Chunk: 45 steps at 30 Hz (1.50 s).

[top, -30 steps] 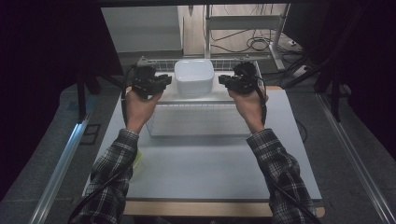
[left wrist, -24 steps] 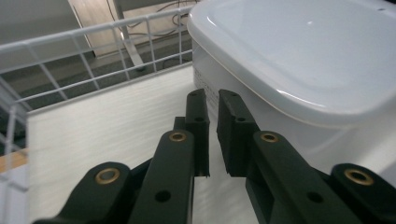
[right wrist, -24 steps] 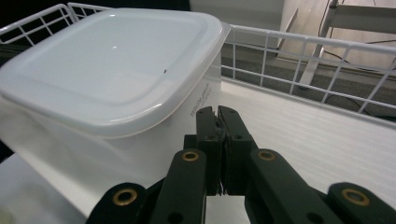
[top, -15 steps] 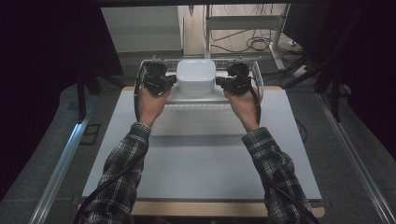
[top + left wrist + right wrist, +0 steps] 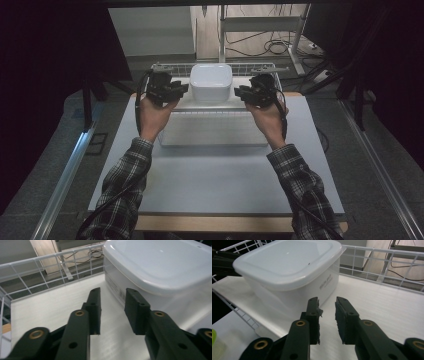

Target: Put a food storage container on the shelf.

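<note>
White plastic, square with rounded corners and a snug lid: the box (image 5: 210,83) sits in the wire basket (image 5: 165,67) at the far edge of your desk (image 5: 215,175), on the basket's white liner. Small dark print runs along one side wall, seen in the right gripper view. The lid is smooth and glossy, overhanging the cloudy walls a little.

Your left hand-held gripper (image 5: 181,90) stands just beside the box's left side, its jaws having just been opening; the left gripper view shows them parted a modest way with nothing between them, only liner beneath, and the box wall close by the right jaw. Whether that jaw touches the wall cannot be told.

Your right hand-held gripper (image 5: 242,92) faces the box's right side in the same fashion, jaws also just opened to a narrow gap that is empty, tips short of the box's corner. A scrap of something pale clings to its left pad (image 5: 319,311).
</note>
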Each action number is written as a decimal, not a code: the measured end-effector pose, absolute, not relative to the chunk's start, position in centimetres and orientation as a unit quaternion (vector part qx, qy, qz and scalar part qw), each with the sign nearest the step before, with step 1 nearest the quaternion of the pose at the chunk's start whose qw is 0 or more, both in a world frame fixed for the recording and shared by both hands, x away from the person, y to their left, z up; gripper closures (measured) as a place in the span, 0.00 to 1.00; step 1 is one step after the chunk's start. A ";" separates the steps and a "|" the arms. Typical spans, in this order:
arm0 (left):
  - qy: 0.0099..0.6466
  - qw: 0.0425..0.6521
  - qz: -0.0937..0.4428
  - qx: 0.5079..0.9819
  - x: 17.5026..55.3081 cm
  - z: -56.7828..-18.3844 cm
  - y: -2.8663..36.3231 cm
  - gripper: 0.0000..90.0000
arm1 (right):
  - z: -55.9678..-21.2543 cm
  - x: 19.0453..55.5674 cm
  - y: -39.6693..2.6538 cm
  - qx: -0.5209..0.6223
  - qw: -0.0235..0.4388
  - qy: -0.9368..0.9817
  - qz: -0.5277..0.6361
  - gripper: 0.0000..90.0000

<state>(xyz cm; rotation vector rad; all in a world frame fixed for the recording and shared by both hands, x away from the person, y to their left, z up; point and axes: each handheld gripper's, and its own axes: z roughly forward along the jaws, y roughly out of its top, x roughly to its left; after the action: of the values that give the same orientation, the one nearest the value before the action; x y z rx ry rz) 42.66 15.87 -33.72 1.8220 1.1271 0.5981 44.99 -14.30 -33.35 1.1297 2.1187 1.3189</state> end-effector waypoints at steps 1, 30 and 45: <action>0.451 0.446 0.242 0.734 42.2 -33.8 16.0 0.67 | -33.4 44.7 -14.5 0.402 0.200 0.758 0.473 0.77; 0.376 0.479 0.179 0.773 30.6 -41.5 16.0 0.21 | -38.7 35.5 -16.2 0.319 0.168 0.793 0.491 0.29; 0.361 0.456 0.199 0.789 27.9 -45.8 17.1 0.04 | -43.0 33.2 -17.5 0.311 0.127 0.817 0.469 0.05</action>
<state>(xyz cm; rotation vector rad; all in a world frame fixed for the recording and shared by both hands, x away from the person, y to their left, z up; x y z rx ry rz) 27.88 17.14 -45.79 1.9453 0.8909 0.4916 33.17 -17.49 -43.04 0.9043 2.3769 1.3663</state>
